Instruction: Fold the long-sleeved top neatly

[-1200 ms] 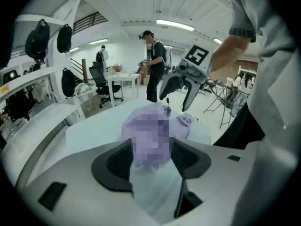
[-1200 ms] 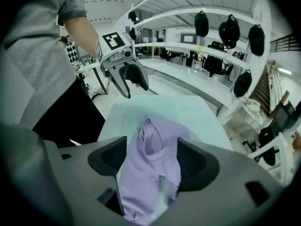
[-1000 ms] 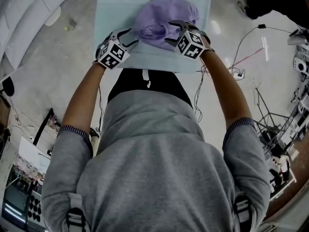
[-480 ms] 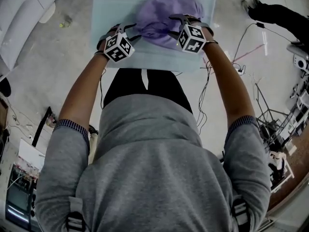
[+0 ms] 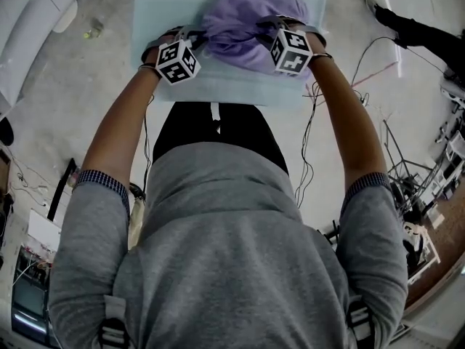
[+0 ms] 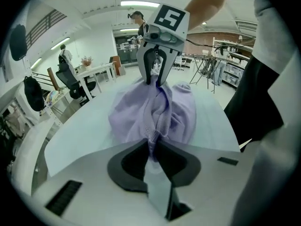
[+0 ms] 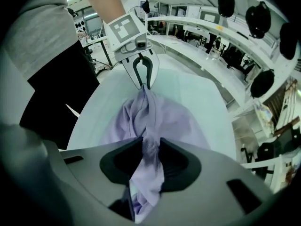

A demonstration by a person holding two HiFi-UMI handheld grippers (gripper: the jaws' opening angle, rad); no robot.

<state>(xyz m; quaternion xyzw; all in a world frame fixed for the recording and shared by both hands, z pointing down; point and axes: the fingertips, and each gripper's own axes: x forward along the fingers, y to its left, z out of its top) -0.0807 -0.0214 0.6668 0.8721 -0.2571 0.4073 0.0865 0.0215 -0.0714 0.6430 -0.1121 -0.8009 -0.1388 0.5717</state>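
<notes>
Both jaws have just been closing on cloth: left gripper point(image 6: 152, 145) pinches a ridge of the lilac long-sleeved top point(image 5: 251, 24), and right gripper point(image 7: 150, 149) pinches the opposite side, with the top bunched between them. Each carries a black-and-white marker cube point(image 5: 178, 61). Beneath both is a pale blue sheet point(image 5: 163, 6). Grey floor with cables point(image 5: 363, 71) lies outside the right gripper. White shelves point(image 7: 211, 29) stand beyond the left one, desks point(image 6: 96, 72) beyond the right.
</notes>
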